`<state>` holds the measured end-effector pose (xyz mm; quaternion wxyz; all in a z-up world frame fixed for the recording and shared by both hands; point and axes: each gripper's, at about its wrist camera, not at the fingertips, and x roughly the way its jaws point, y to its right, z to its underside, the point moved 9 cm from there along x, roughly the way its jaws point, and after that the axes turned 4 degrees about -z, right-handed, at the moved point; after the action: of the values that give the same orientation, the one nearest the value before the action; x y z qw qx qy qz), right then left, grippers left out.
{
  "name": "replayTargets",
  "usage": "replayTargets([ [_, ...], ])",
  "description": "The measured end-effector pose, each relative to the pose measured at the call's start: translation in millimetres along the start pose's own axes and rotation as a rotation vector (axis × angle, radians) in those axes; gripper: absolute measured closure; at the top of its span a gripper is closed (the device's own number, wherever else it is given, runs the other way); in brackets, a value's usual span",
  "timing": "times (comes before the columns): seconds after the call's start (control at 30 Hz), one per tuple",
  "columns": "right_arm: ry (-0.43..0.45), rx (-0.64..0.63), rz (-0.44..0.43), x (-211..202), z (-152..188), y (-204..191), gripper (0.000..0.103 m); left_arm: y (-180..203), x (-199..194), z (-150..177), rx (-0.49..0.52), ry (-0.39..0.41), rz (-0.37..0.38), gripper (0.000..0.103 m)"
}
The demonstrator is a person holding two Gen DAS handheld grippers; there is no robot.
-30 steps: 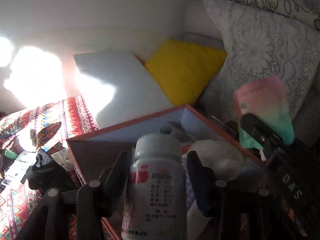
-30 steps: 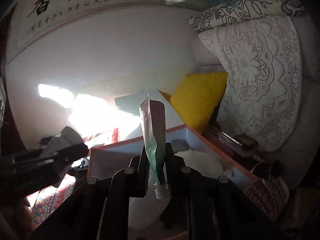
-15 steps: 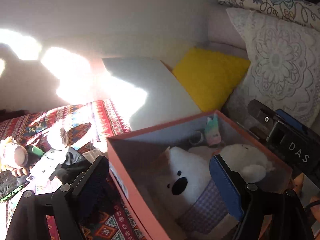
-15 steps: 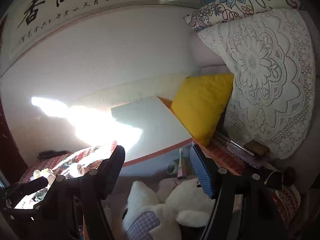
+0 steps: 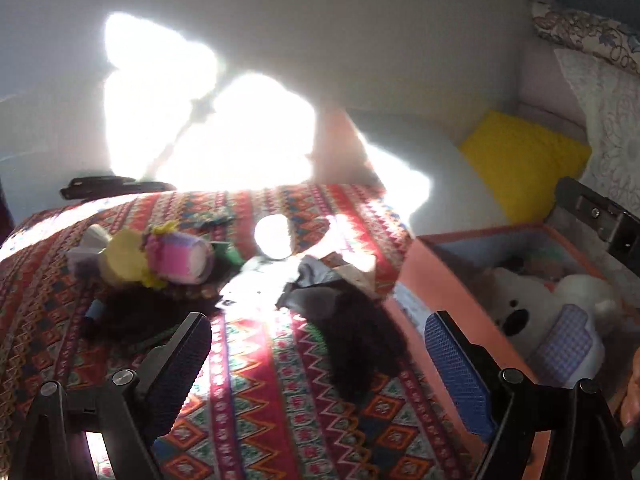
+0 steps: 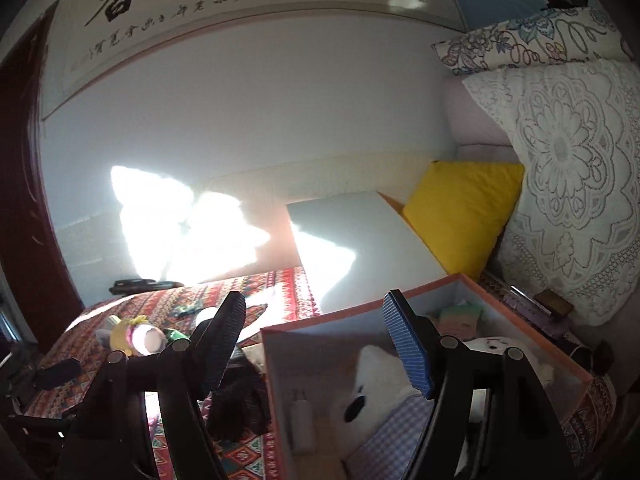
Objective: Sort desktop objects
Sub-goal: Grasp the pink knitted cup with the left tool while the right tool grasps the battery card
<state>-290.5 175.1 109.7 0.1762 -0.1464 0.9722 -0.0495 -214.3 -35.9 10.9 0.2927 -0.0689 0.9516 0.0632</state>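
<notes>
An orange box [image 5: 432, 280] [image 6: 340, 318] at the right holds a white plush bear [image 5: 520, 308] [image 6: 376, 376], a green tube [image 6: 460, 316] at its far side and a whitish bottle [image 6: 300, 416] by its left wall. My left gripper [image 5: 316, 332] hovers over the patterned cloth with jaws opening; nothing sits between them, and a black furry item [image 5: 352, 340] lies just ahead. A pink and yellow plush toy [image 5: 160, 258] [image 6: 136, 336] lies farther left. My right gripper [image 6: 315, 312] hangs above the box's near left corner, its jaws opening and empty.
A white round object [image 5: 274, 236] and papers lie mid-cloth in strong sun glare. The box's white lid [image 6: 360, 240] leans on the wall. A yellow cushion [image 6: 460, 216] and a lace pillow [image 6: 572, 184] stand behind the box. A black item [image 5: 104, 188] lies at the cloth's far edge.
The left gripper let go of the white pill bottle and swung left from the box over the cloth. The right gripper released the green tube into the box and opened.
</notes>
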Motion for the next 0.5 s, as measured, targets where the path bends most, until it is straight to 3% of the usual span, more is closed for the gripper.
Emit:
replayTargets([
  [0.17, -0.053, -0.074, -0.093, 23.1, 18.9, -73.3, 0.029, -75.5, 4.1, 22.8, -0.044, -0.022, -0.112, 0.012],
  [0.27, -0.130, -0.040, -0.207, 43.3, 37.5, -111.4, 0.029, -111.2, 13.7, 32.5, -0.060, -0.038, -0.172, 0.012],
  [0.37, -0.244, 0.094, -0.333, 70.1, 58.6, -135.0, 0.029, -132.6, 33.4, 34.5, -0.085, -0.064, -0.175, 0.012],
  [0.5, -0.419, 0.379, -0.497, 110.3, 92.1, -151.9, 0.029, -138.3, 73.6, 26.8, -0.096, -0.099, -0.156, 0.012],
])
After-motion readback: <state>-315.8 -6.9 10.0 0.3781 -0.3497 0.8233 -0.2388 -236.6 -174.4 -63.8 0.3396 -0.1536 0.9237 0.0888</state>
